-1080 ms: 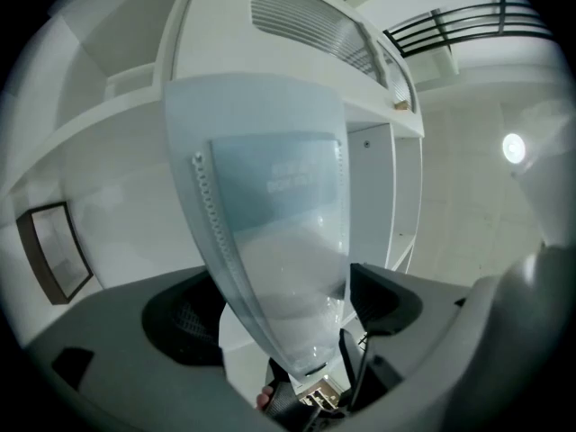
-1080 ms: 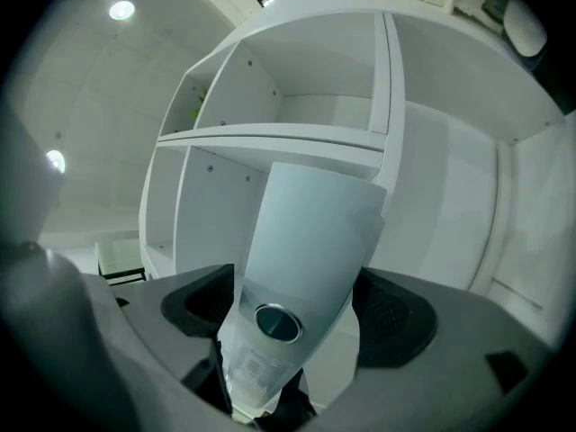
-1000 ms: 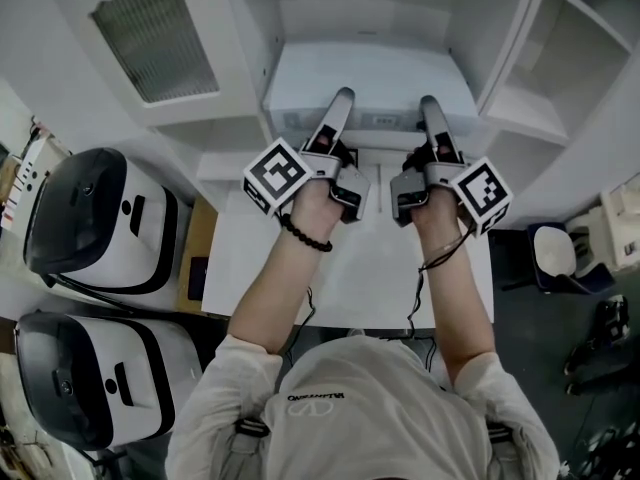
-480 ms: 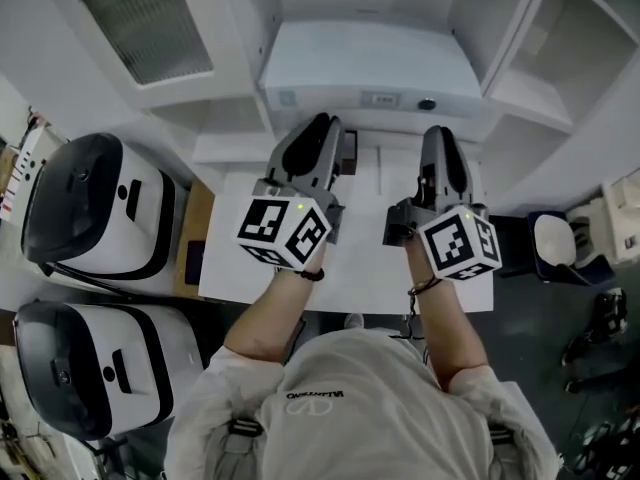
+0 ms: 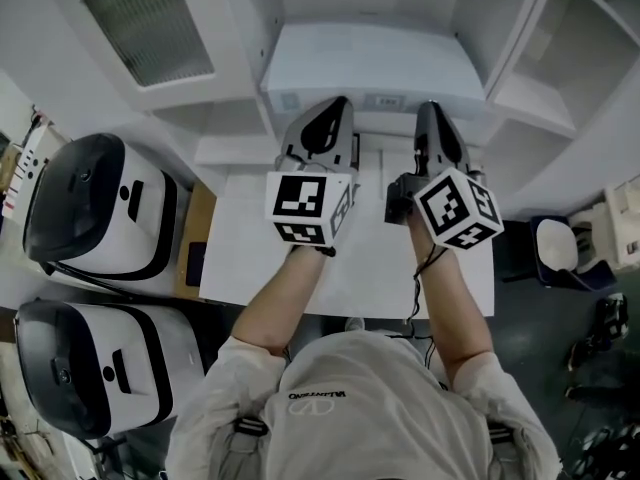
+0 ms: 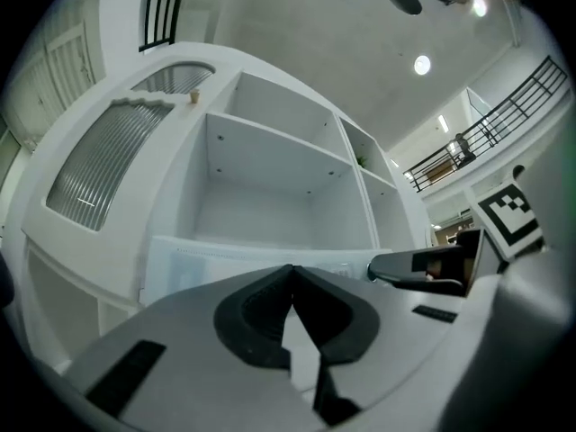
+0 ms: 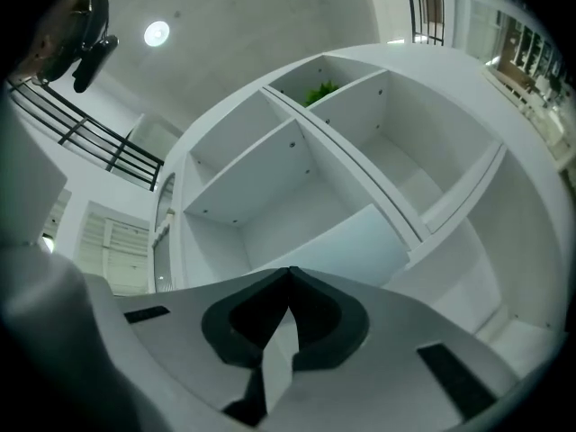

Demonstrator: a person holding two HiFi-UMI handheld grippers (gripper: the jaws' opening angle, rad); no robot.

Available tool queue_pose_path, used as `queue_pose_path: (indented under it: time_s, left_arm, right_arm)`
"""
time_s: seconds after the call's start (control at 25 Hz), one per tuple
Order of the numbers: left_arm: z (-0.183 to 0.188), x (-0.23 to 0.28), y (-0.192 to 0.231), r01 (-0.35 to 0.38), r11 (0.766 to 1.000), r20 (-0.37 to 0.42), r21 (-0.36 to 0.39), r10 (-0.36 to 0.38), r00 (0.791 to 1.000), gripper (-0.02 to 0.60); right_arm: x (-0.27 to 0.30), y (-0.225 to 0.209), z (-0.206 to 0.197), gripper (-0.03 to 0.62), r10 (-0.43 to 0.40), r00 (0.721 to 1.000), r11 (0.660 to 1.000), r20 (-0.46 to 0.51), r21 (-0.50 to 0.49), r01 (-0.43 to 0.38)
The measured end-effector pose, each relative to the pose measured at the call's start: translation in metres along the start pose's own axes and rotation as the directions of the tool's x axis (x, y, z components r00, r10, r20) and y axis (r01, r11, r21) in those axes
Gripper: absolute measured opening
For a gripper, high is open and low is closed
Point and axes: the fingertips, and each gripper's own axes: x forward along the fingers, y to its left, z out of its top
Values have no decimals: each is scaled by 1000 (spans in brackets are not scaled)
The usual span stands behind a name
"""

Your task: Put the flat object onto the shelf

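The flat object (image 5: 370,66) is a white, slab-like box lying on the shelf inside the open white cabinet. It shows as a pale slab (image 6: 225,261) in the left gripper view and again as that slab (image 7: 337,241) in the right gripper view. My left gripper (image 5: 336,104) and right gripper (image 5: 430,109) point side by side at its front edge, a little short of it. Both pairs of jaws have just been closing and now stand shut with nothing between them, seen in the left gripper (image 6: 291,269) and the right gripper (image 7: 290,271).
A white table (image 5: 250,258) lies under my forearms. Two white and black headset-like devices (image 5: 90,208) (image 5: 80,368) stand at the left. A ribbed-glass cabinet door (image 5: 145,28) hangs open at upper left. Side shelves (image 5: 560,58) rise at the right, one holding a green plant (image 7: 319,91).
Both grippers have rolled so their marker cubes face up at the head camera, and their jaws have gone from open to shut. The flat object stays on the shelf.
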Motion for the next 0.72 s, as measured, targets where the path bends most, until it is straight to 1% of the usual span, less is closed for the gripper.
queue_pose_path:
  time_s: [0.12, 0.24, 0.56, 0.72]
  left_arm:
    - [-1, 9, 3, -11, 1000, 5, -3, 11, 1000, 5]
    - [-2, 20, 10, -16, 1000, 4, -26, 17, 1000, 5]
    - [-8, 46, 21, -22, 999, -6, -48, 21, 1000, 5]
    - [-10, 53, 28, -32, 998, -3, -63, 32, 999, 5]
  right_arm:
    - [9, -6, -3, 11, -3, 1000, 1000, -12, 14, 3]
    - [21, -10, -4, 11, -5, 1000, 999, -24, 32, 5]
    - [48, -23, -1, 11, -25, 999, 999, -46, 36, 26]
    - [55, -22, -4, 11, -13, 998, 999, -56, 34, 15]
